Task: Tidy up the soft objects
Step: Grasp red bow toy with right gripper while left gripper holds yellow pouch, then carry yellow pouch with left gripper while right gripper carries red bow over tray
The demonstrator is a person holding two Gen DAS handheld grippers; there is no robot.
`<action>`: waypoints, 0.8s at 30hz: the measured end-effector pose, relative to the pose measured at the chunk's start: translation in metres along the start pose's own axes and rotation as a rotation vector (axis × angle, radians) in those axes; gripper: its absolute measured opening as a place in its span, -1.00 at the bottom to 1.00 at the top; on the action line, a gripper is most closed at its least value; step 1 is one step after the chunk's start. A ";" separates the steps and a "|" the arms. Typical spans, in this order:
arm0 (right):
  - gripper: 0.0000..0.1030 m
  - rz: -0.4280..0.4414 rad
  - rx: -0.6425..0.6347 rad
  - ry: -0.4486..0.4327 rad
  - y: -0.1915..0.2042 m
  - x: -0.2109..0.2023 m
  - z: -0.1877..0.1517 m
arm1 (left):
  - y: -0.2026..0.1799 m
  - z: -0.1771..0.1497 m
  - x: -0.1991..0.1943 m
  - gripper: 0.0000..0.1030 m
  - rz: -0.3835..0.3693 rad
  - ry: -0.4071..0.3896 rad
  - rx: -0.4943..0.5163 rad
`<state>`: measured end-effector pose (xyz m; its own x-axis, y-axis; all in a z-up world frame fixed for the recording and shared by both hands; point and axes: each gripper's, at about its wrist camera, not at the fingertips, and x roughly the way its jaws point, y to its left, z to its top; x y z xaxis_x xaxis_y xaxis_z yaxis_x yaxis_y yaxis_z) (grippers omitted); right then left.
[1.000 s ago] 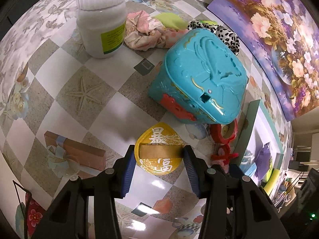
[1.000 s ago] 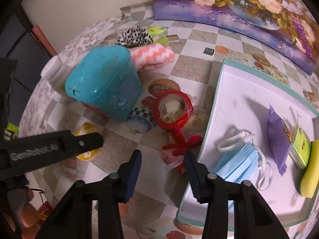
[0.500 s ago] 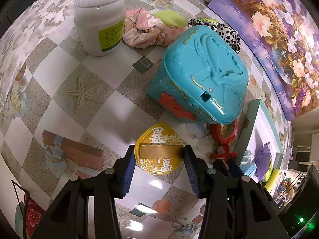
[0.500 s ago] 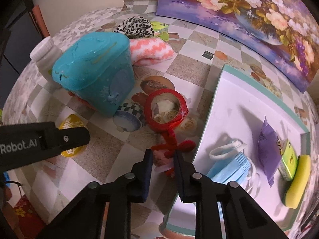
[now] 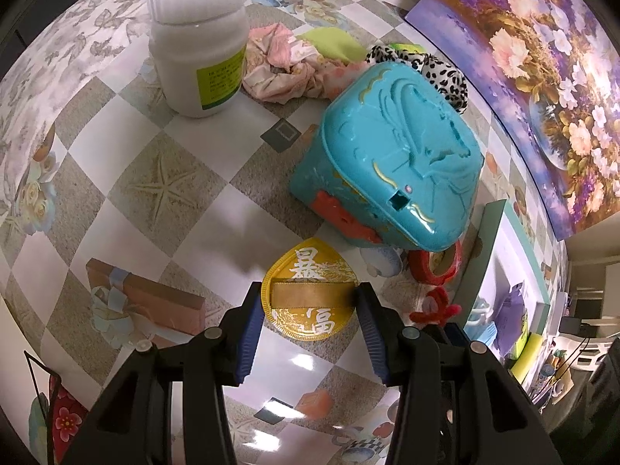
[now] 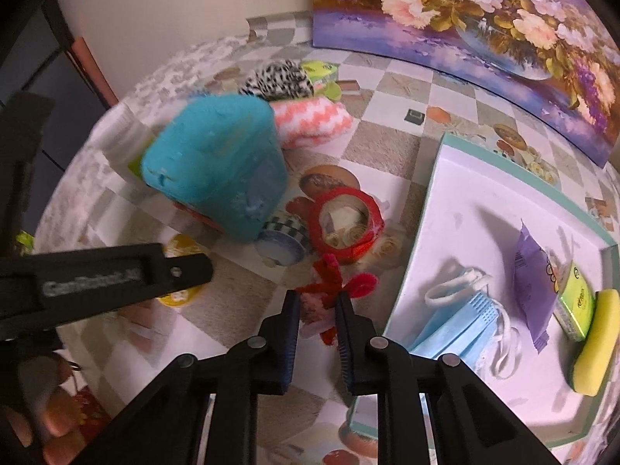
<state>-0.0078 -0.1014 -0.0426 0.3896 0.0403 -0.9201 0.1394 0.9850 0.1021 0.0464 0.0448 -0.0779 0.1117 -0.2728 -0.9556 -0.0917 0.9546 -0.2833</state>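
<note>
My right gripper is shut on a red and pink pipe-cleaner flower, lifted a little beside the tray's left edge; the flower also shows in the left wrist view. The tray holds a blue face mask, a purple packet, a green packet and a yellow sponge. My left gripper is open, its jaws either side of a gold fan-shaped ornament on the table. Soft pink cloth, a leopard scrunchie and a pink-white towel lie at the back.
A teal plastic box stands mid-table, with a red tape roll beside it. A white jar stands at the back left. A flower painting leans against the wall. The left gripper's arm crosses the right wrist view.
My right gripper has closed on the pipe-cleaner flower and raised it slightly. My left gripper stays open around the gold ornament, almost unmoved.
</note>
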 end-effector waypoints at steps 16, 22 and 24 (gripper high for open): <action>-0.62 -0.037 0.196 -0.142 -0.055 -0.077 -0.016 | -0.043 -0.023 -0.040 -0.04 -0.042 -0.104 0.164; -0.62 -0.149 0.310 -0.144 -0.104 -0.096 -0.031 | -0.085 -0.045 -0.045 -0.04 -0.055 -0.127 0.324; -0.62 -0.161 0.367 -0.141 -0.125 -0.100 -0.038 | -0.097 -0.054 -0.043 -0.04 -0.061 -0.123 0.375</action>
<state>-0.0989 -0.2225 0.0223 0.4534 -0.1571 -0.8773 0.5131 0.8509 0.1128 -0.0032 -0.0421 -0.0134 0.2256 -0.3361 -0.9144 0.2838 0.9206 -0.2683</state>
